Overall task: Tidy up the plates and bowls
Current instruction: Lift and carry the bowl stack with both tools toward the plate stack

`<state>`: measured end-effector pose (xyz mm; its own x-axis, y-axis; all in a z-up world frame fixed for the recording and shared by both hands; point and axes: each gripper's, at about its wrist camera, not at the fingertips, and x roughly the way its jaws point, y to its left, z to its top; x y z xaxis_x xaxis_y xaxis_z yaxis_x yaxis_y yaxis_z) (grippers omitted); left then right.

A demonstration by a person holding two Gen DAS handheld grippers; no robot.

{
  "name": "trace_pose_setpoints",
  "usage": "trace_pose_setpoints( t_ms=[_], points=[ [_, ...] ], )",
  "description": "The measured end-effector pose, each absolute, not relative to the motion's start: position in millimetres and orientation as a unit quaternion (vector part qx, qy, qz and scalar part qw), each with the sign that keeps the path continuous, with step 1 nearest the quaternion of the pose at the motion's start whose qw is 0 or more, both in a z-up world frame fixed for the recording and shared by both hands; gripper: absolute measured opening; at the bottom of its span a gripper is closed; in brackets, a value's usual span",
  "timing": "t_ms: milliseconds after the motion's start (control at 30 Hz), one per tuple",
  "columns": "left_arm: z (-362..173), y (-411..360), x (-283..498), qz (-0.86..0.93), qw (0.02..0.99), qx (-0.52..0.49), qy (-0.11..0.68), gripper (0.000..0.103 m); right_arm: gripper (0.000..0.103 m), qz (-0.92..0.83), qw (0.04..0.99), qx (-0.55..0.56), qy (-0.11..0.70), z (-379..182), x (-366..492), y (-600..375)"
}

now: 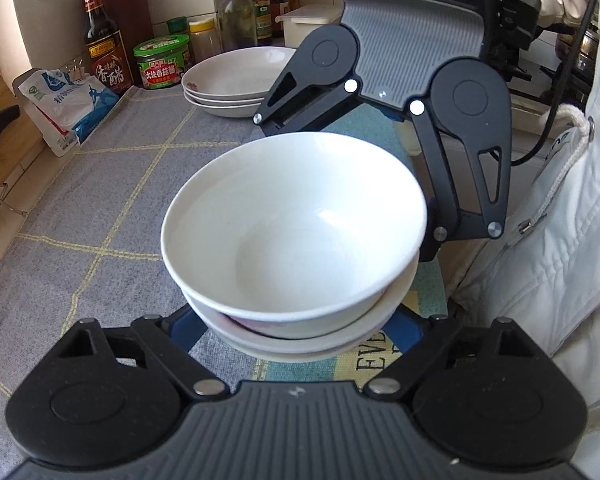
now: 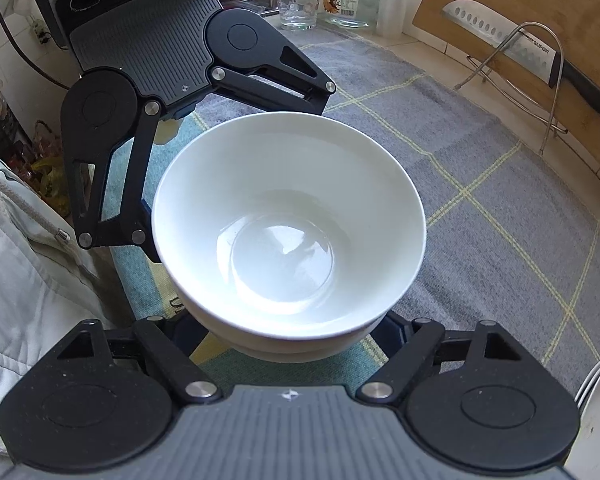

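Your left gripper (image 1: 296, 332) tilts steeply down, jaws set around the stacked glossy white ceramic bowls (image 1: 296, 232) on the grey checked cloth (image 1: 100, 184); your right gripper (image 2: 296, 332) brackets them opposite. Whether either presses, I cannot tell. Three stacked white plates (image 1: 236, 76) sit beyond, by sauce jars (image 1: 162, 62).

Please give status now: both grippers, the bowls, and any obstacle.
Left gripper and right gripper flank stacked white ceramic bowls; grip not visible. Bowls nested on grey checked cloth. Stack of shallow white plates behind, apart; nothing blocking.
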<state>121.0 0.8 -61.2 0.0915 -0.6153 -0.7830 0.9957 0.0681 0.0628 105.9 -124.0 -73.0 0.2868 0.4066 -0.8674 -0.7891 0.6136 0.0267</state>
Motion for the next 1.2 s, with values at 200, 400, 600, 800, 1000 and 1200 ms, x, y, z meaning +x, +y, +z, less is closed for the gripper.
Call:
trace_pose_setpoints(
  t_ms=[200, 400, 600, 800, 1000, 1200],
  points=[
    [-56.6, -2.9, 117.9, -0.597, 0.675, 0.313, 0.298, 0.091, 0.088, 0.392, 0.771, -0.214, 0.454, -67.5, 105.4, -129.0],
    [-46.2, -16.5, 117.1, -0.588, 0.687, 0.308, 0.296, 0.091, 0.088, 0.399, 0.768, -0.224, 0.448, -55.6, 107.5, -144.8],
    [-34.4, -43.7, 117.5, -0.576, 0.702, 0.300, 0.290, 0.091, 0.088, 0.407, 0.764, -0.240, 0.440, -41.8, 111.3, -172.4],
    [-25.2, -81.7, 123.4, -0.569, 0.713, 0.295, 0.284, 0.091, 0.088, 0.414, 0.760, -0.249, 0.434, -28.8, 119.9, -211.4],
    [-18.7, -126.4, 134.1, -0.566, 0.718, 0.298, 0.274, 0.091, 0.088, 0.411, 0.765, -0.256, 0.425, -19.5, 127.5, -256.2],
    [-17.6, -175.5, 145.2, -0.574, 0.712, 0.306, 0.264, 0.091, 0.088, 0.399, 0.775, -0.250, 0.422, -14.4, 132.9, -304.4]
  ],
)
